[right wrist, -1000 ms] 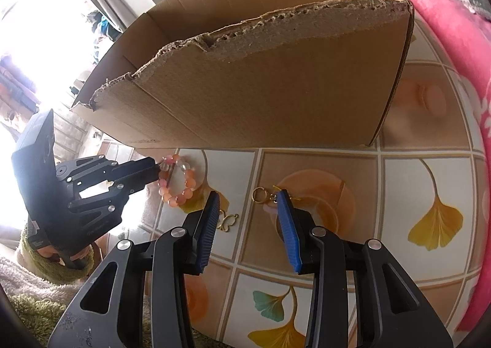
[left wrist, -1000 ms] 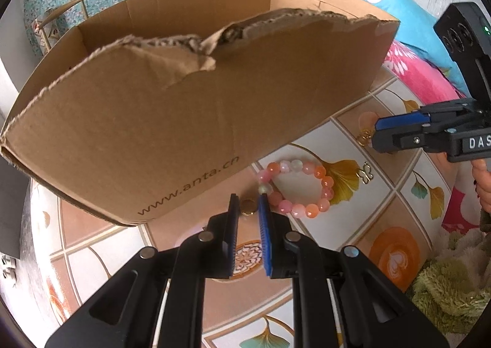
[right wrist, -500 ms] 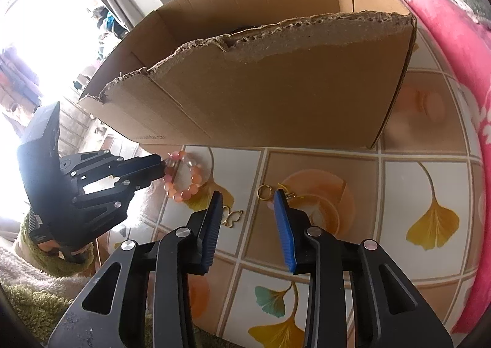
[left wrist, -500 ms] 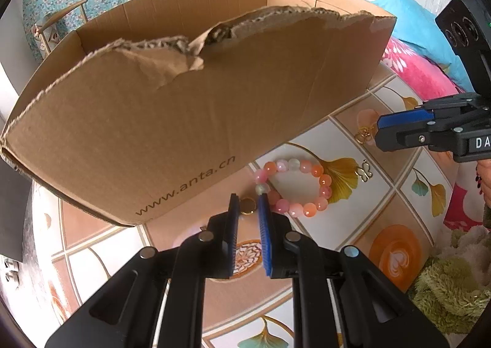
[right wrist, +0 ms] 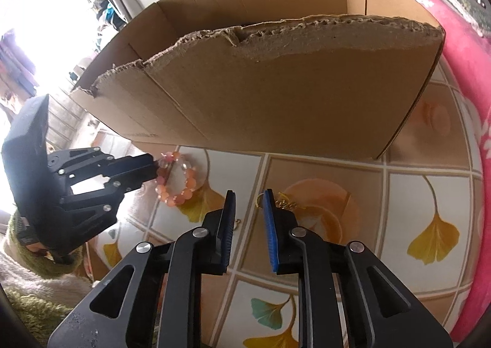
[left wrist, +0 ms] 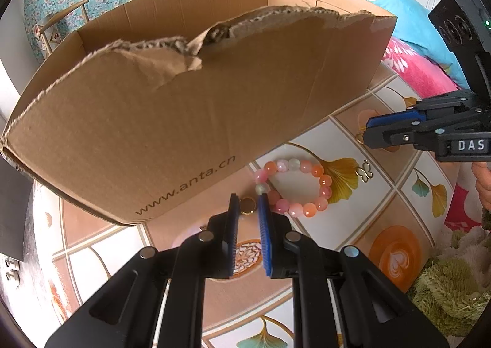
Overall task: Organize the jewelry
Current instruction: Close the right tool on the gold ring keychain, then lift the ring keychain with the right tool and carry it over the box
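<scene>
A pink and orange bead bracelet (left wrist: 294, 187) lies on the patterned tablecloth in front of a brown cardboard box (left wrist: 196, 108); it also shows in the right wrist view (right wrist: 176, 182). My left gripper (left wrist: 248, 203) is narrowly open, its tips over a small gold ring (left wrist: 247, 205) beside the bracelet. A gold butterfly charm (left wrist: 365, 171) lies right of the bracelet. My right gripper (right wrist: 249, 203) is open, just left of a gold chain piece (right wrist: 284, 202). Nothing is held.
The cardboard box (right wrist: 276, 93) has a torn front wall and stands close behind the jewelry. A pink floral cushion (right wrist: 466, 78) lies at the right. A green fluffy cloth (left wrist: 454, 283) lies at the table's near right edge.
My right gripper has narrowed its jaws and moved closer to the gold chain piece. My left gripper has barely moved.
</scene>
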